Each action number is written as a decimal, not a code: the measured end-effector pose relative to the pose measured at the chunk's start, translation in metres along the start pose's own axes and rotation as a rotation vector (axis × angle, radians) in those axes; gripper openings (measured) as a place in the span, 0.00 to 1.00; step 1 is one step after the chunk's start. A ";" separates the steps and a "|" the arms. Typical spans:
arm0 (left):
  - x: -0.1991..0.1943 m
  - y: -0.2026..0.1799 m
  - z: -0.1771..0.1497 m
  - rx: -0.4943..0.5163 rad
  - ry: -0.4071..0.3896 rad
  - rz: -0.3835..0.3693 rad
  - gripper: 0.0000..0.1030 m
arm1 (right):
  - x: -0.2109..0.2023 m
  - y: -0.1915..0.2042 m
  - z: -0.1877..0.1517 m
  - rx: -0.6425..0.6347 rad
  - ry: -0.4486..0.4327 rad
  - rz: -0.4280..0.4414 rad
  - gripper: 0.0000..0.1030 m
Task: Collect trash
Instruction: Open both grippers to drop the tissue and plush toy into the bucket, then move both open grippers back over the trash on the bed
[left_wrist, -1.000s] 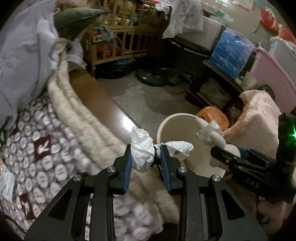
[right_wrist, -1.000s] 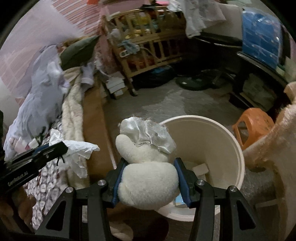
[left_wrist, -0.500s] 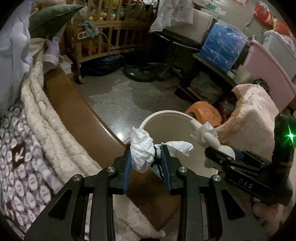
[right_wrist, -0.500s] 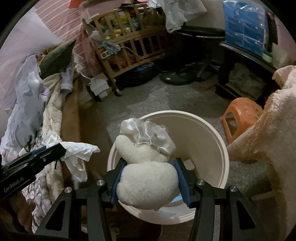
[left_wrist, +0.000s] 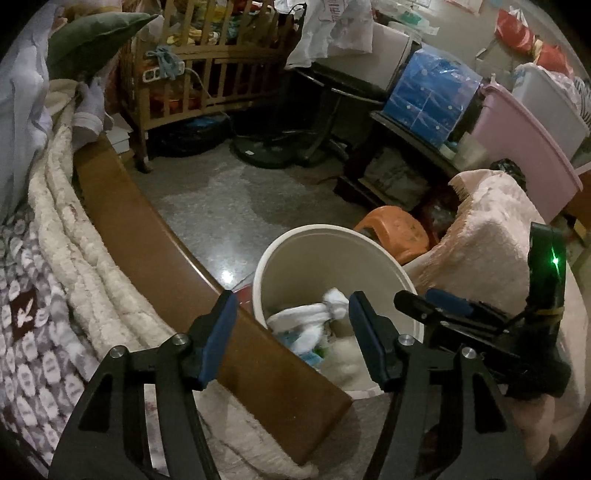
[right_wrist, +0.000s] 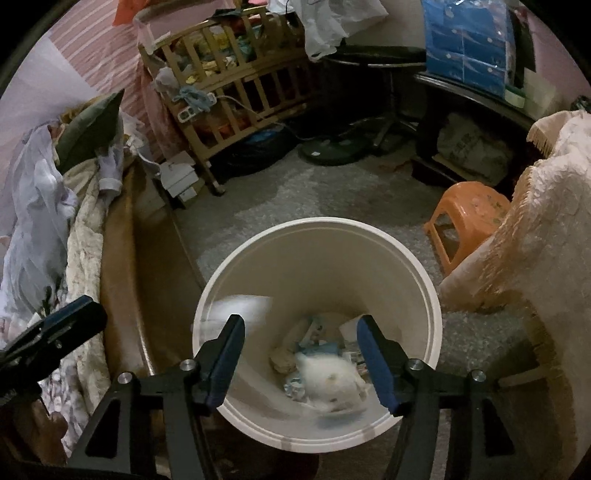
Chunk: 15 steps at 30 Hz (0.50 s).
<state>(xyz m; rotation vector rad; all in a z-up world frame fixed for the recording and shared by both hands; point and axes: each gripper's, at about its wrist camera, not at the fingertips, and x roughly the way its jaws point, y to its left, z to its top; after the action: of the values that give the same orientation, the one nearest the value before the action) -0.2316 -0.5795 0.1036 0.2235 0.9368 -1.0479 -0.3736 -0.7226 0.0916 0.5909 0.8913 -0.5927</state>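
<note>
A cream round bin (right_wrist: 424, 291) (left_wrist: 295, 240) stands on the floor beside the bed. My right gripper (right_wrist: 301, 341) hovers over it, jaws opening, nothing between them. A blurred white fluffy wad (right_wrist: 332, 380) lies among the trash in the bin's bottom. My left gripper (left_wrist: 290, 319) is above the bed's wooden edge and the bin's near rim, jaws opening and empty. A crumpled white tissue (left_wrist: 334, 301) shows inside the bin. The right gripper (left_wrist: 436, 306) appears in the left wrist view at the bin's right rim. At the left edge of the right wrist view is the left gripper (right_wrist: 55, 325).
The brown wooden bed frame (left_wrist: 155, 236) with cream blankets (left_wrist: 70, 254) runs along the left. An orange stool (right_wrist: 469, 218) and a pink fleece-draped seat (right_wrist: 535, 236) stand right of the bin. A wooden crib (right_wrist: 236, 99) and a fan base (right_wrist: 332, 151) are at the back.
Both grippers opened. The tissue left the left jaws and the fluffy white wad left the right jaws; both are now down in the bin. The right gripper shifted a little further over the bin.
</note>
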 end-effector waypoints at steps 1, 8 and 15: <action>-0.001 0.001 -0.001 -0.002 0.000 0.004 0.60 | 0.000 0.000 0.000 -0.001 0.002 -0.002 0.59; -0.010 0.011 -0.008 -0.008 -0.009 0.054 0.60 | 0.000 0.011 -0.003 -0.019 0.013 0.010 0.59; -0.027 0.034 -0.018 -0.029 -0.023 0.120 0.60 | -0.001 0.035 -0.009 -0.059 0.018 0.031 0.59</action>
<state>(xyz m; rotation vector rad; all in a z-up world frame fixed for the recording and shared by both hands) -0.2181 -0.5343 0.1040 0.2400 0.9066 -0.9237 -0.3545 -0.6920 0.0963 0.5566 0.9124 -0.5322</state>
